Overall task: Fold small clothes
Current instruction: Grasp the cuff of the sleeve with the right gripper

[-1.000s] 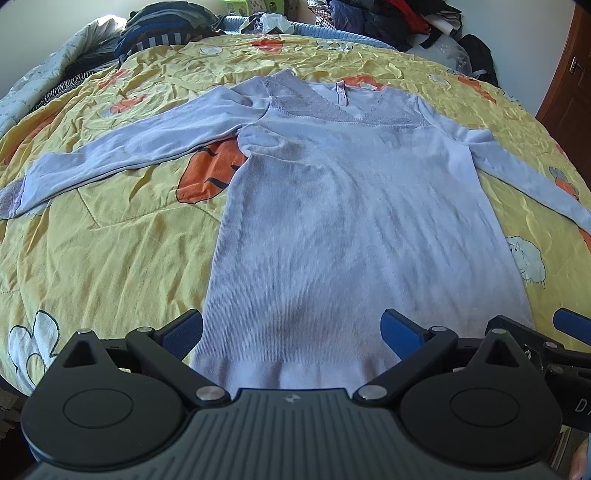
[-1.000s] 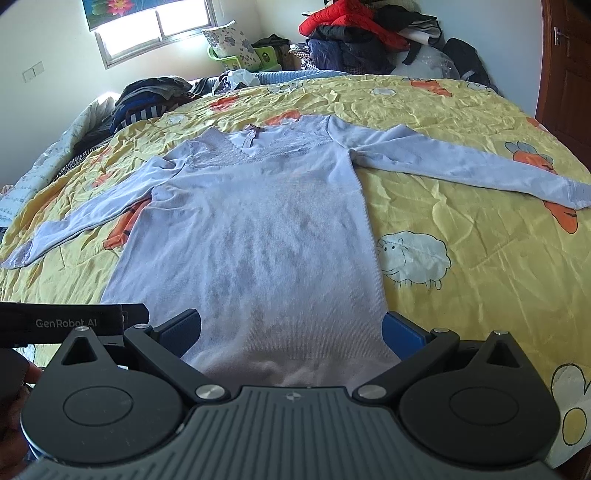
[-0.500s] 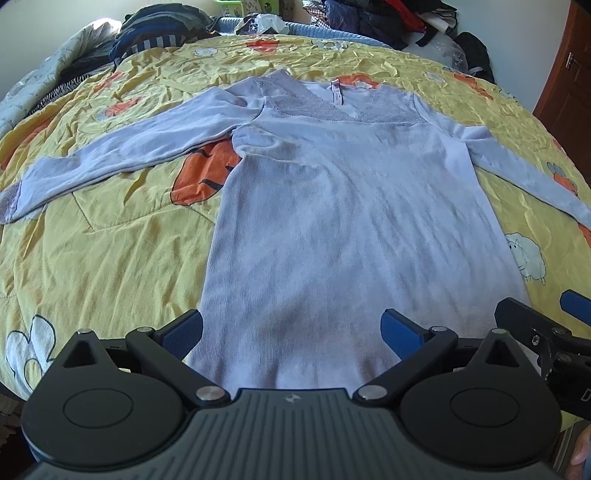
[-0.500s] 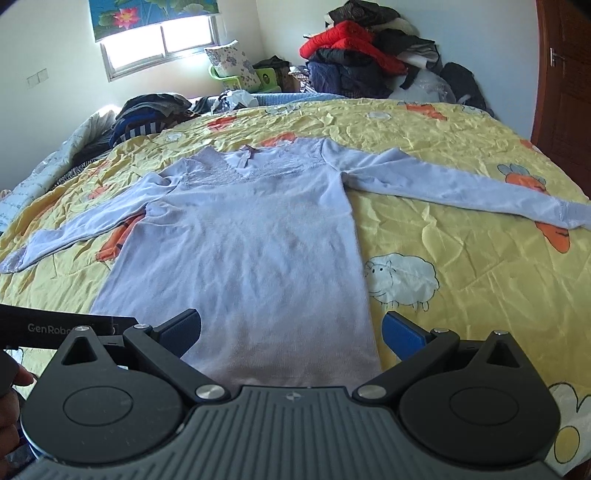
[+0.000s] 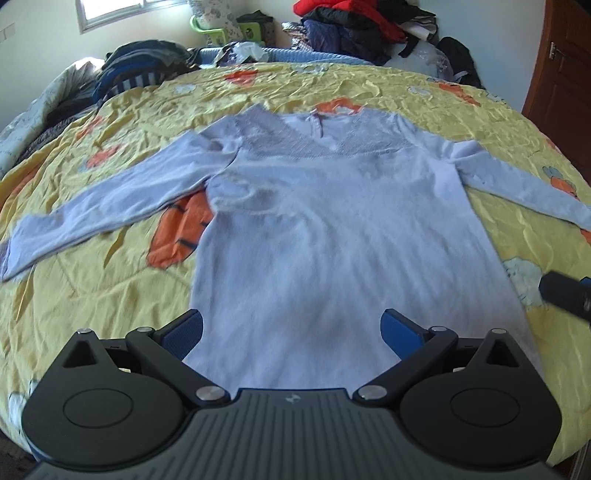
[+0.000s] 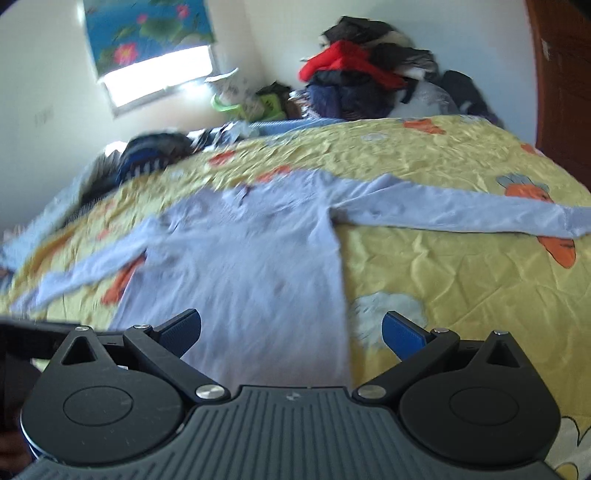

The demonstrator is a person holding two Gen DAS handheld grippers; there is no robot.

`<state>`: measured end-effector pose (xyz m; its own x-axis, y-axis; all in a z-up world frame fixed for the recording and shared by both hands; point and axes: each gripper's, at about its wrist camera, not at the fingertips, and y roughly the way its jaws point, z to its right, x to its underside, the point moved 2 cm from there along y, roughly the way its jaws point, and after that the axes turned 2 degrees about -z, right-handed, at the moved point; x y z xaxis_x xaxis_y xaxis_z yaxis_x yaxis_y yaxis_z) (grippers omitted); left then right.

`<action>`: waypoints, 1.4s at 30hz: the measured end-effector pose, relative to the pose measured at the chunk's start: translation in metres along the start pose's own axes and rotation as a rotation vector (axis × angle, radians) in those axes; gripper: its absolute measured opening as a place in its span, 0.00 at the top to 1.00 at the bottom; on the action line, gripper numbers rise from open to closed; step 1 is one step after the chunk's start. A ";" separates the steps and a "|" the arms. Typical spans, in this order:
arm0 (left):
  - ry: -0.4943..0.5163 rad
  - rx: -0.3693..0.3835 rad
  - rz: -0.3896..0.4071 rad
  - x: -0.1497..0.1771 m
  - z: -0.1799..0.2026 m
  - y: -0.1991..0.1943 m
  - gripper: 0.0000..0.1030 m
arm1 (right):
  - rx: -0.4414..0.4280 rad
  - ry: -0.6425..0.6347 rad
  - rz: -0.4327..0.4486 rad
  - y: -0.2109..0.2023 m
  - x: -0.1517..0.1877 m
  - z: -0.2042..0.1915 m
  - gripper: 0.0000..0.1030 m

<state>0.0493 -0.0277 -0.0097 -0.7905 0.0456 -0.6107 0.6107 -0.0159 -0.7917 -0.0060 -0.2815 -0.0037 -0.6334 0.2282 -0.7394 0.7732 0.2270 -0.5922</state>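
A pale lilac long-sleeved top [image 5: 332, 229] lies flat on the yellow bedspread [image 5: 92, 295], collar away from me, both sleeves spread out sideways. It also shows in the right wrist view [image 6: 251, 266]. My left gripper [image 5: 291, 328] is open and empty, raised over the hem. My right gripper [image 6: 291, 328] is open and empty, above the hem's right part. Its tip shows at the right edge of the left wrist view [image 5: 569, 295].
Piles of dark and red clothes [image 5: 362, 29] lie at the far end of the bed. A heap of striped clothes [image 5: 140, 70] lies at the far left. A brown door [image 5: 565, 92] stands on the right. A window [image 6: 159, 77] is in the far wall.
Both grippers have lifted and tilted up away from the hem, so more of the room shows. The top has not moved. Both stay open.
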 end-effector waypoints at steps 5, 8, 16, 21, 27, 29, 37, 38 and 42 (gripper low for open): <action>0.017 0.048 0.001 -0.018 0.017 0.008 0.00 | -0.019 0.256 0.093 0.008 -0.019 0.087 0.00; 0.022 0.071 -0.007 -0.024 0.026 0.016 0.00 | -0.008 0.384 0.169 0.009 -0.026 0.137 0.00; 0.024 0.077 -0.050 -0.031 0.036 0.037 0.00 | 0.127 0.597 0.301 0.024 -0.035 0.234 0.00; 0.019 0.074 -0.075 -0.035 0.037 0.048 0.00 | 0.058 0.667 0.352 0.044 -0.037 0.261 0.03; 0.032 0.082 -0.091 -0.038 0.044 0.055 0.00 | 0.119 0.704 0.424 0.068 -0.053 0.277 0.26; 0.043 0.081 -0.093 -0.039 0.046 0.055 0.00 | 0.142 0.728 0.454 0.074 -0.057 0.286 0.35; 0.046 0.050 -0.063 -0.050 0.043 0.057 0.00 | 0.138 0.912 0.496 0.096 -0.056 0.329 0.93; 0.040 0.045 -0.060 -0.051 0.041 0.058 0.00 | 0.130 0.913 0.497 0.098 -0.057 0.331 0.93; 0.008 0.045 -0.070 -0.054 0.032 0.062 0.00 | 0.130 0.889 0.497 0.102 -0.064 0.327 0.90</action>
<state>0.1287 -0.0633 -0.0260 -0.8307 0.0560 -0.5539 0.5512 -0.0575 -0.8324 0.1243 -0.5827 -0.1212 0.0054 0.8995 -0.4369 0.9189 -0.1769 -0.3527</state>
